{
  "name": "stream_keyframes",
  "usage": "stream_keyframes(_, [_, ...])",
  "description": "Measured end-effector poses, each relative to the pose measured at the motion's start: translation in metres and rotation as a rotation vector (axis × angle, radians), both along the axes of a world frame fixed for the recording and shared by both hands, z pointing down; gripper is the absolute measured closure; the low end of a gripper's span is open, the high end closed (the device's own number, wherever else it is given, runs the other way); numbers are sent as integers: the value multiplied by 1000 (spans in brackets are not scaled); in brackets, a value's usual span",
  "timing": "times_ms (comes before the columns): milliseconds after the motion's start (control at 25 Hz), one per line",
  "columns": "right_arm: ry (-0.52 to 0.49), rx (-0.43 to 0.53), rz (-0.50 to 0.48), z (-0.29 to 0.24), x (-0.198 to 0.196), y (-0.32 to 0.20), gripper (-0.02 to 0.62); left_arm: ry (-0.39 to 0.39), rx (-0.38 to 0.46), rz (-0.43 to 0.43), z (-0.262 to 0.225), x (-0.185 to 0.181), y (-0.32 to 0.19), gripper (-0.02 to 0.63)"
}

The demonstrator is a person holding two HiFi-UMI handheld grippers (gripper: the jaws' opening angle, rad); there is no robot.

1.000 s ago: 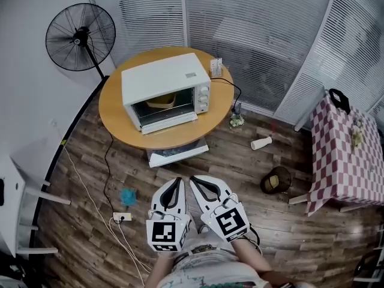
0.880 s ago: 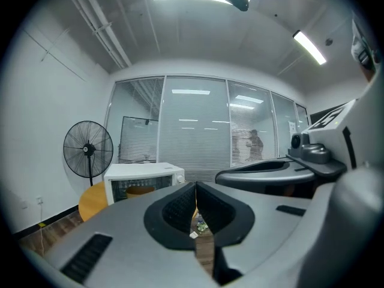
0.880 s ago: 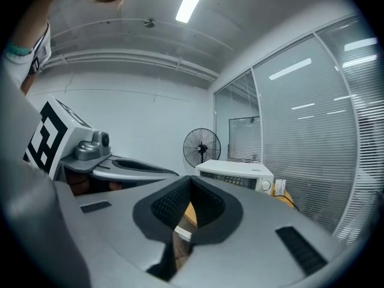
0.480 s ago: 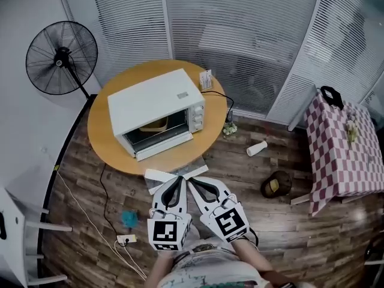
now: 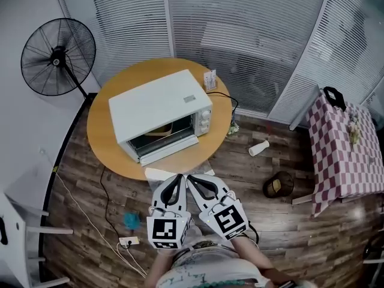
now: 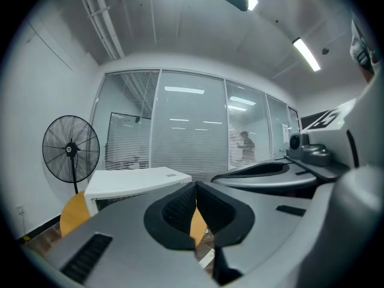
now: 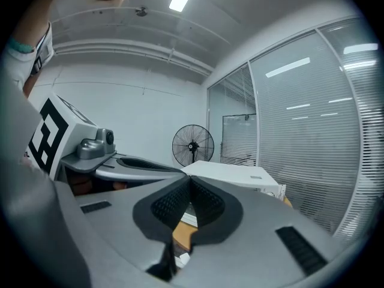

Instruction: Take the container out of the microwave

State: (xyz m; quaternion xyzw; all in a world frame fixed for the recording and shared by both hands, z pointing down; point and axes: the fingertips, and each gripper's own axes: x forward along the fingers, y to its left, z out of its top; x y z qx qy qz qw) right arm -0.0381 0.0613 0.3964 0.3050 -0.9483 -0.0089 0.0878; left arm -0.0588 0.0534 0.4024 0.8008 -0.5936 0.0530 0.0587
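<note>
Holding left gripper [image 5: 177, 179] and right gripper [image 5: 192, 180] shut and empty, well short of microwave [image 5: 157, 110]; container [image 5: 159, 130] sitting inside.
Pointing both side by side toward microwave on table [image 5: 105, 143], tips nearly touching each other. Keeping both pairs of jaws pressed together with nothing between pads, probably just a carrying posture, needing opening before any grab. Microwave standing well ahead of fingertips, a bit to their left. Door [image 5: 171, 149] hanging open toward fingers, apparently leaving cavity reachable. Container resting in cavity, beyond door, well apart from all fingers, untouched. Judging task barely started: getting fingers up to the open front being the step in hand.
</note>
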Motion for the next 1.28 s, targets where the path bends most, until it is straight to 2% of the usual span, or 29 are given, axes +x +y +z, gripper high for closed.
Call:
stream_keyframes(400, [-10, 3, 13, 7, -36, -24, 603, -2, -6, 12, 7, -37, -19, 592])
stream_keyframes(760, [6, -27, 28, 13, -44, -45, 603, 12, -24, 5, 13, -52, -38, 592])
stream_keyframes(1160, [-20, 8, -58, 3, -45, -111, 603, 8, -11, -71, 6, -50, -99, 592])
stream_keyframes(1280, [-20, -8, -91, 2, -46, -130, 603, 6, -10, -99, 4, -47, -119, 592])
